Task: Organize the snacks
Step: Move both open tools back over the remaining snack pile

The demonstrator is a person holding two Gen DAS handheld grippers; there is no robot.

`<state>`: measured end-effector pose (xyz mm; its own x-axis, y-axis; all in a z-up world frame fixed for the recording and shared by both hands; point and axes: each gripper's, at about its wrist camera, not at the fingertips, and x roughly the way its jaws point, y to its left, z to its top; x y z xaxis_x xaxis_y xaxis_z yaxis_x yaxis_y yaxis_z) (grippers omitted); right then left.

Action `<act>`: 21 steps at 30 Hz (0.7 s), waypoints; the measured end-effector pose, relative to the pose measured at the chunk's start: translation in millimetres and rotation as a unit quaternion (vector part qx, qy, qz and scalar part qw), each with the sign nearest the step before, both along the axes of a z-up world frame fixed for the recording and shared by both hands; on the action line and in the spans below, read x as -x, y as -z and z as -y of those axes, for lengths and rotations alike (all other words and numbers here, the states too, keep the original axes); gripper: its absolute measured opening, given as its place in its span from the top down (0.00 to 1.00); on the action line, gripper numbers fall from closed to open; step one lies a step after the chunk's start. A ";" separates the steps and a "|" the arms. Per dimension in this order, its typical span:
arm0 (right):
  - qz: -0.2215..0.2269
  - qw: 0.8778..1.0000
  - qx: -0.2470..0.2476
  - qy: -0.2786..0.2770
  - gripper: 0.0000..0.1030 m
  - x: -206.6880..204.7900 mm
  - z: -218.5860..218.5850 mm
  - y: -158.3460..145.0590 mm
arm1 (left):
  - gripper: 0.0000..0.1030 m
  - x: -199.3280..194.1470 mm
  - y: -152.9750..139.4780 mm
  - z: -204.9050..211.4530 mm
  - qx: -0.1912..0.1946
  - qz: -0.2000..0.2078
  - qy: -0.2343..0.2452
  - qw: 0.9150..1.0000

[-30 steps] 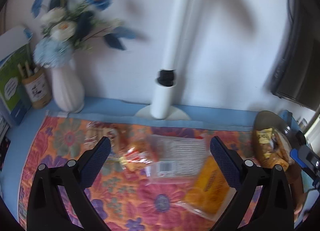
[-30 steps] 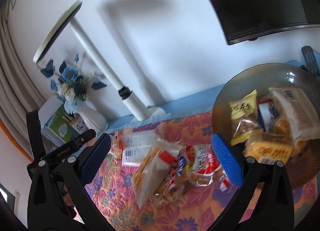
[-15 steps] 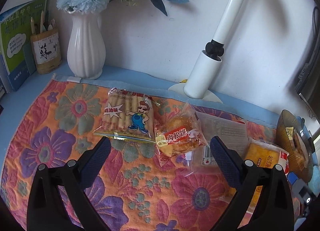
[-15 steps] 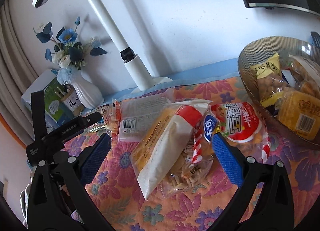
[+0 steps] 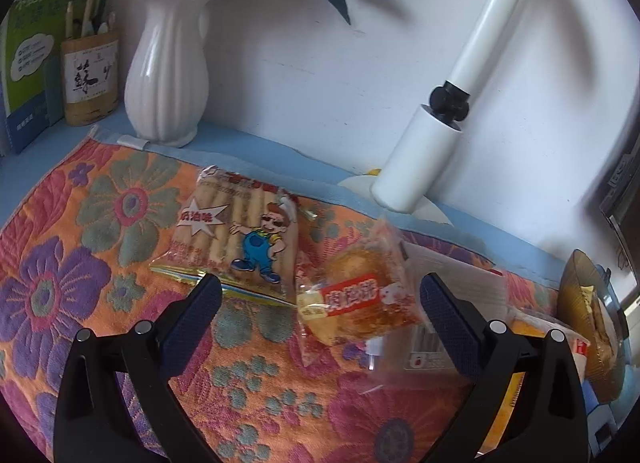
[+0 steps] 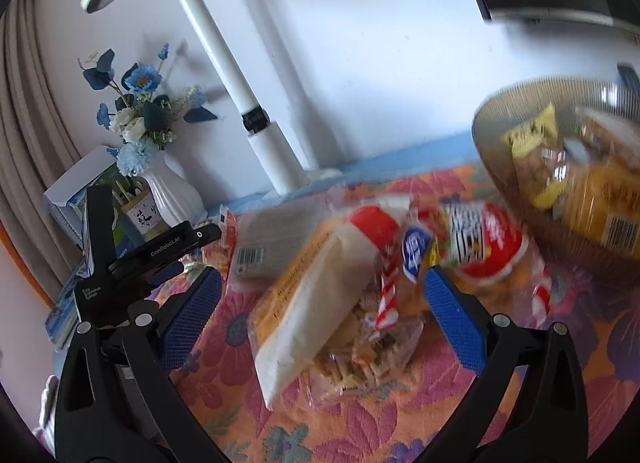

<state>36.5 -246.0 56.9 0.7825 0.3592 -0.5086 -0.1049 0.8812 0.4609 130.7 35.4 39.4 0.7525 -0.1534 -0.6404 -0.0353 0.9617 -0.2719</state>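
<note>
Both claws were spread wide and held nothing. The left claw (image 5: 320, 303) hovered low over the floral cloth (image 5: 80, 263) on the bench, framing a meat-floss cake packet (image 5: 356, 309) between its blue pads; just beside that packet, toward the white vase (image 5: 166, 75), lay a bag of stick biscuits with a cartoon boy (image 5: 240, 235). The right claw (image 6: 320, 303) hung over a heap of packets near the middle of the cloth: a long cream-and-yellow bread packet (image 6: 316, 295) lying on a clear bag of small crackers (image 6: 360, 359), with a red-and-white snack bag (image 6: 484, 243) just beyond, close to the ribbed glass bowl (image 6: 492, 131).

The bowl already held several packets, a yellow one (image 6: 532, 143) and an orange one (image 6: 600, 199) among them, so part of the sorting looked done. A flat pale packet with a barcode (image 6: 272, 239) also remained on the cloth. By my reckoning at least six packets were left outside the bowl, so the task seemed roughly midway, assuming the bowl was the intended place. The right view was blurred, so finer labels could not be read.
</note>
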 end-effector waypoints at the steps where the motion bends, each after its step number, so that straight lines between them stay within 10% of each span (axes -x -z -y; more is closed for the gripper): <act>1: -0.007 1.000 -0.012 -0.003 0.03 -1.0 1.5 2.1 | 0.05 2.7 2.1 -0.7 0.004 0.004 0.000 1.000; 21: -0.008 0.992 -0.113 0.057 0.03 10.6 41.0 5.4 | 0.05 7.7 -5.1 -5.2 0.016 0.010 -0.022 1.000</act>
